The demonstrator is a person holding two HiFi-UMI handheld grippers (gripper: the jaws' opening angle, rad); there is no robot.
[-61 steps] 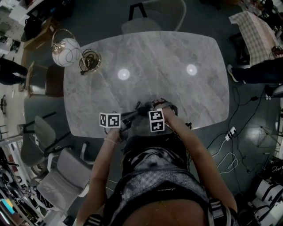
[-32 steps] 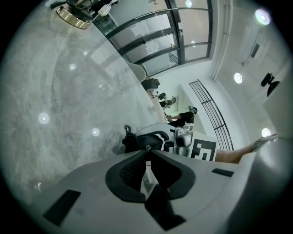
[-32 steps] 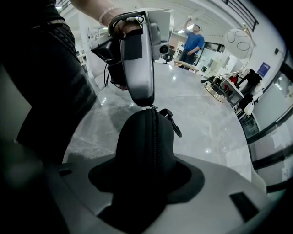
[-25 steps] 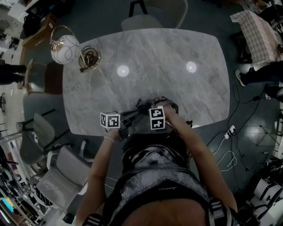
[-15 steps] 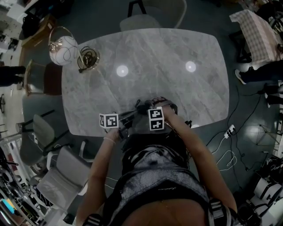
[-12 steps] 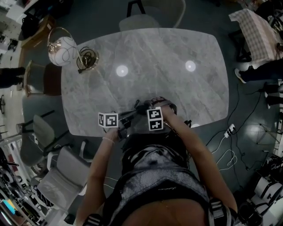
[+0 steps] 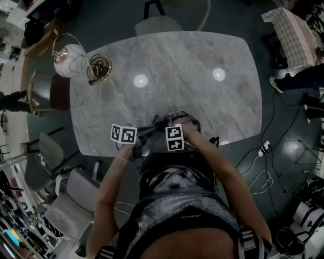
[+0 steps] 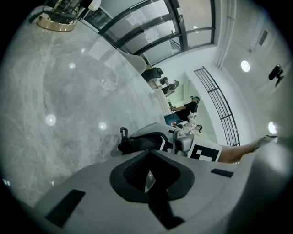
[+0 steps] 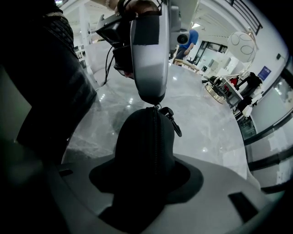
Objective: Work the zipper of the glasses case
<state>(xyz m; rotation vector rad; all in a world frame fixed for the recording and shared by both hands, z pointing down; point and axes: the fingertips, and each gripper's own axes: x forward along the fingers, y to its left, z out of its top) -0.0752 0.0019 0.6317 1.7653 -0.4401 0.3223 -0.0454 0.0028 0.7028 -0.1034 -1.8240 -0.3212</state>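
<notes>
The black glasses case [image 9: 146, 146] stands at the near edge of the marble table [image 7: 167, 66]. My right gripper [image 9: 147, 189] points steeply down, shut on the case's body; its jaws have just been closing with the case between them. The closed zipper runs up the middle of the case to a zipper pull [image 9: 155, 107] at its far end, next to a black clip [image 9: 172, 119]. My left gripper [image 8: 149, 165] is shut, a thin silvery sliver of the pull between its pads [image 8: 132, 171]. In the head view the left gripper [image 7: 152, 129] meets the case [image 7: 163, 121] from the left.
A round white lamp [image 7: 70, 53] on a gold base [image 7: 99, 69] stands at the table's far left corner. Chairs stand at the far side [image 7: 172, 15] and near left [image 7: 76, 207]. Cables [image 7: 263, 152] trail over the floor on the right.
The left gripper's marker cube has tilted a little where it is. The right gripper and the case stay in the same place at the near table edge.
</notes>
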